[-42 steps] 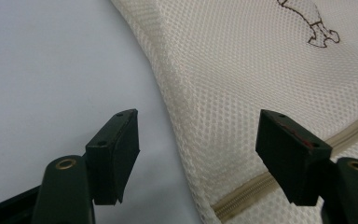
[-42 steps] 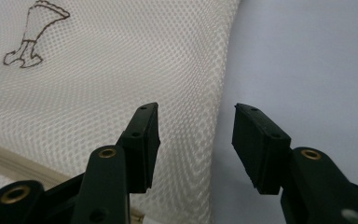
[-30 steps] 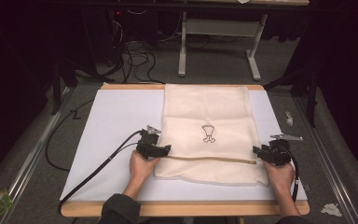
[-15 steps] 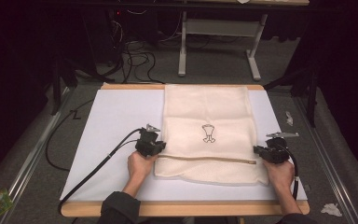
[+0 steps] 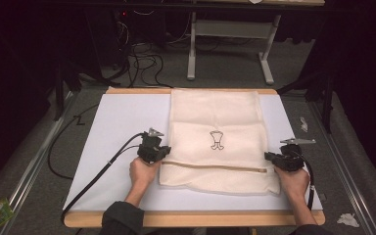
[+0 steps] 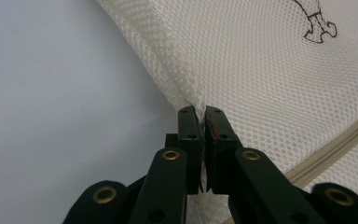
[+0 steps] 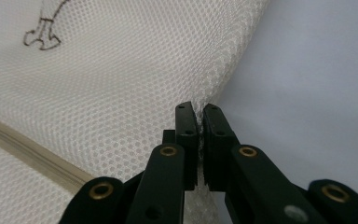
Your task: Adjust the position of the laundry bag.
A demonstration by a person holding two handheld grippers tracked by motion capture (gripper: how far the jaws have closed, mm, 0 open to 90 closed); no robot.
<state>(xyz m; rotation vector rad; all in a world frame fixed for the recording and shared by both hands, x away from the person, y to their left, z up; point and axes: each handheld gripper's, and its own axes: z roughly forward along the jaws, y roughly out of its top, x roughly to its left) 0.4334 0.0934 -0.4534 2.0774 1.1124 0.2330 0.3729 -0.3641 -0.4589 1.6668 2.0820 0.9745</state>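
Observation:
A cream mesh laundry bag (image 5: 215, 142) with a small brown emblem (image 5: 217, 140) and a beige zipper strip (image 5: 210, 168) lies flat on the white table mat (image 5: 117, 127). My left gripper (image 5: 162, 155) is shut on the mesh bag's left edge (image 6: 186, 88), the fabric pinched between its jaws; my left gripper (image 6: 200, 114) has just closed. At the bag's right edge (image 7: 223, 65) my right gripper (image 5: 270, 157) is likewise shut on the mesh; in its own view my right gripper (image 7: 199, 111) pinches the seam. Both hands rest on the mat behind the grippers.
The mat sits on a wooden table (image 5: 196, 218) whose front edge runs near the person's arms. A black cable (image 5: 98, 171) trails left from the left gripper. Beyond the table stand a metal frame (image 5: 230, 44) and floor cables (image 5: 142, 58). Crumpled scraps (image 5: 347, 219) lie at the right.
Both grippers have closed on the bag's side edges, where a second ago their jaws stood apart around them. The hands have hardly shifted.

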